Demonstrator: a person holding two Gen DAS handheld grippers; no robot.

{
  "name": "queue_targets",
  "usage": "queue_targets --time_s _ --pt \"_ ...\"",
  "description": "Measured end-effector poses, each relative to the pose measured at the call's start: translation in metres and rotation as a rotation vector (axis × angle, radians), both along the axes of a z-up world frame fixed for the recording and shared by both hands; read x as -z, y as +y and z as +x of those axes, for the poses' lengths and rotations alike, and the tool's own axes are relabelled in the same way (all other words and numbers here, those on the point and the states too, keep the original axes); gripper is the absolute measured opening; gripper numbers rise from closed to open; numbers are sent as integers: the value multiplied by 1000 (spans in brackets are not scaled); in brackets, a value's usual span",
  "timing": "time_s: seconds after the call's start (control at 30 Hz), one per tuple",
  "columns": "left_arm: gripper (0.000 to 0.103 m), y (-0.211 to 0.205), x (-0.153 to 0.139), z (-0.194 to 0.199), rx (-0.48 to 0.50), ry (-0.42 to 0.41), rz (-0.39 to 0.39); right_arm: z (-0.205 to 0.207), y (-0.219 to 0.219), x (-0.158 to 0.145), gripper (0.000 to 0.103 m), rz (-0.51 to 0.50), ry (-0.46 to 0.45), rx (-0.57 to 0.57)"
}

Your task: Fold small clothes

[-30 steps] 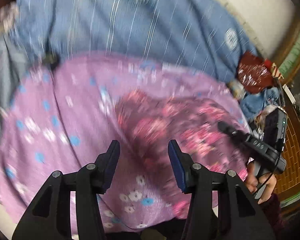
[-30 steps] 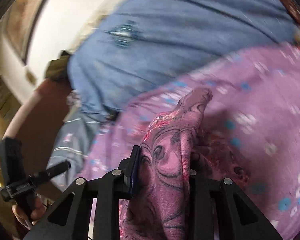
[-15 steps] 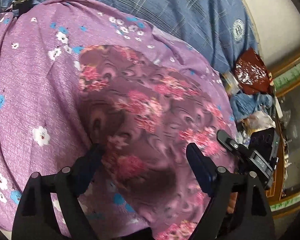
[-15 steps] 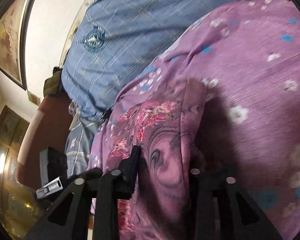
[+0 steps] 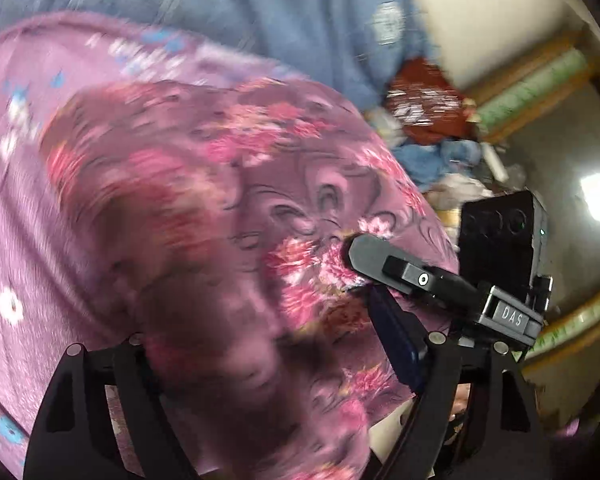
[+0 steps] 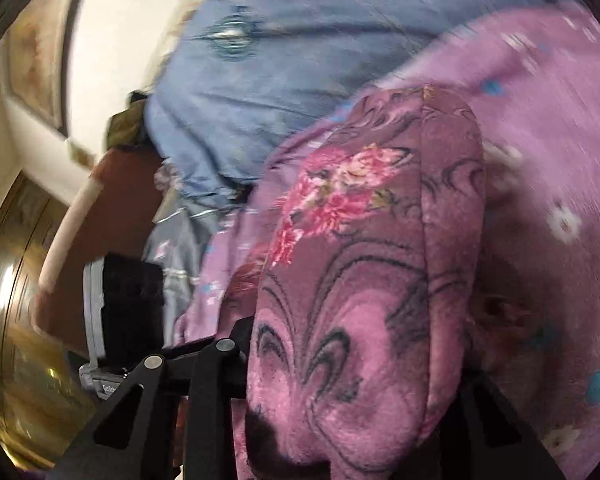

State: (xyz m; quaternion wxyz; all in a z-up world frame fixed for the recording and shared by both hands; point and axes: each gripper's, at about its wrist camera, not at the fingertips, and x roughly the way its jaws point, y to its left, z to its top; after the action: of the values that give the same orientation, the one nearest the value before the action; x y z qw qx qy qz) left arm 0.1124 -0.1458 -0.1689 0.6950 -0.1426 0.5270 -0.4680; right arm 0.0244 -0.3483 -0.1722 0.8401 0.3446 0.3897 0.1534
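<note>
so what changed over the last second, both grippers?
The left gripper has closed in on the dark floral garment; its jaws opened wide, then eased back slightly, and now straddle a hump of it, grip unclear. The right gripper has stayed on the same garment's folded edge, which fills its jaws; they widened briefly, then closed again. The lilac flowered cloth and blue cover beneath look unchanged.
</note>
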Motion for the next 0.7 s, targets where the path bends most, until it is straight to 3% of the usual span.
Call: queue_targets --time_s 0.23,0.4,0.53,0.63,0.7 --pt "82 60 -60 19 -35 -1 -344 -4 0 -69 33 271 -212 -46" --pt "82 98 -88 35 -71 -68 -421 17 31 -97 33 369 -310 -99" --pt "85 133 -53 60 -126 29 -436 46 56 -75 33 478 -302 -121" --pt "85 151 6 81 -217 159 -345 69 69 -35 33 499 -221 -104" --pt "85 159 45 89 -271 240 -260 86 74 9 33 497 -117 -83"
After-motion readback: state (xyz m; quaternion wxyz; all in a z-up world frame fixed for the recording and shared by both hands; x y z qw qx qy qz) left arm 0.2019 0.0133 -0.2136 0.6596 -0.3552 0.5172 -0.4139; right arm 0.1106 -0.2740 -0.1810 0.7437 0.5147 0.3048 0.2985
